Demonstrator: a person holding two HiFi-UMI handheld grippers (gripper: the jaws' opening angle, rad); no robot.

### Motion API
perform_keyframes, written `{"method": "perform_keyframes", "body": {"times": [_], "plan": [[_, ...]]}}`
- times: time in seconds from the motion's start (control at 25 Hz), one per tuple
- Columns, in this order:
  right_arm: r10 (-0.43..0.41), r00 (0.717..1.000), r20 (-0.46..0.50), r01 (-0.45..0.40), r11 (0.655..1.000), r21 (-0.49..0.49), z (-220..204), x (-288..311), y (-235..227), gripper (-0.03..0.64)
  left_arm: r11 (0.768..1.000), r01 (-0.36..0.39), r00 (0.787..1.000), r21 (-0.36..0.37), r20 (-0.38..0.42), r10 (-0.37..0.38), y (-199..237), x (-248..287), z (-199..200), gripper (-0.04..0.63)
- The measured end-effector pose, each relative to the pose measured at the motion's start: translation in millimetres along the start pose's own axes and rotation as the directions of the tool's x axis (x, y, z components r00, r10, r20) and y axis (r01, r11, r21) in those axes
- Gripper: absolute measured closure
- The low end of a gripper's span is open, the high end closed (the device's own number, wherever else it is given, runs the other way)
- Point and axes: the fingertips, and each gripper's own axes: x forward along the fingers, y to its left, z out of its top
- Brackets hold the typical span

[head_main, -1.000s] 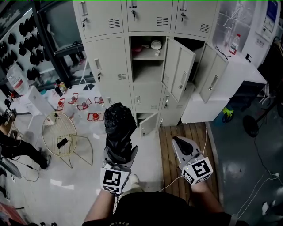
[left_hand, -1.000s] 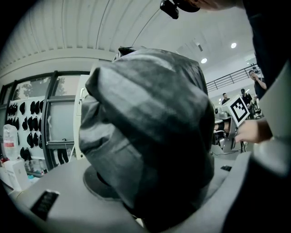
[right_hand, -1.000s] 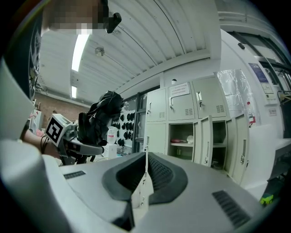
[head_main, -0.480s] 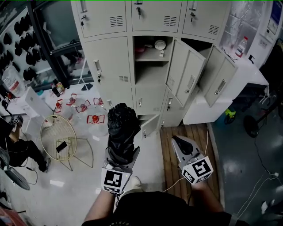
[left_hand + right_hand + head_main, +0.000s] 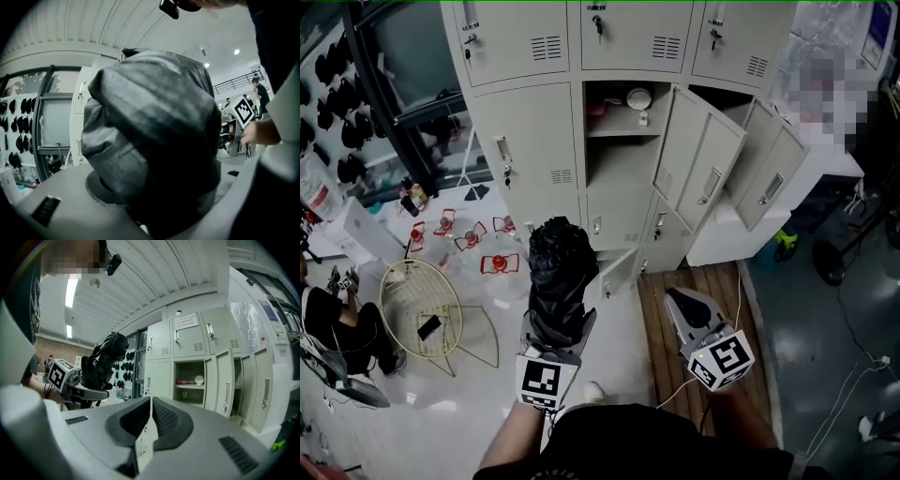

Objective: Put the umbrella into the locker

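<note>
A folded black umbrella stands clamped in my left gripper in the head view and fills the left gripper view, hiding most of what lies ahead. My right gripper is shut with nothing in it; its pads meet in the right gripper view. The grey lockers rise ahead. One middle compartment stands open, with a shelf holding small items; its door hangs open to the right. In the right gripper view the open compartment sits straight ahead and the umbrella shows at the left.
A second open door stands further right, and a small low door is ajar near the floor. A wire chair and red clips lie on the floor at the left. A person crouches at the far left. Wooden decking lies under my right gripper.
The lockers have drawn closer and shifted slightly in the head view as both grippers advanced. The umbrella stays gripped in the left gripper; the right stays shut.
</note>
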Motion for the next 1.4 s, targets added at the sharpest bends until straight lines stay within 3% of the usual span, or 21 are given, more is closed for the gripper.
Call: {"method": "perform_keyframes", "body": {"times": [0.16, 0.52, 0.88, 1.4], "plan": [[-0.017, 1.0, -0.002, 0.017, 1.0, -0.017, 4.0, 14.4, 3.0, 0.584, 0.999, 0.02, 1.0, -0.027, 0.016, -0.02, 18.7, 6.3, -1.0, 0.307], [-0.083, 0.997, 0.002, 0.083, 0.995, -0.055, 11.9, 45.9, 8.6, 0.584, 0.998, 0.064, 0.998, 0.003, 0.006, -0.064, 49.4, 18.0, -5.9, 0.307], [-0.137, 0.991, -0.002, 0.137, 0.989, -0.048, 9.4, 51.5, 1.6, 0.584, 0.995, 0.094, 0.996, -0.022, -0.001, -0.094, 66.1, 30.1, -15.2, 0.307], [-0.096, 0.995, 0.004, 0.096, 0.993, -0.07, 20.3, 78.7, 18.2, 0.584, 0.996, 0.084, 0.996, -0.029, -0.015, -0.084, 82.4, 22.3, -18.2, 0.305]]}}
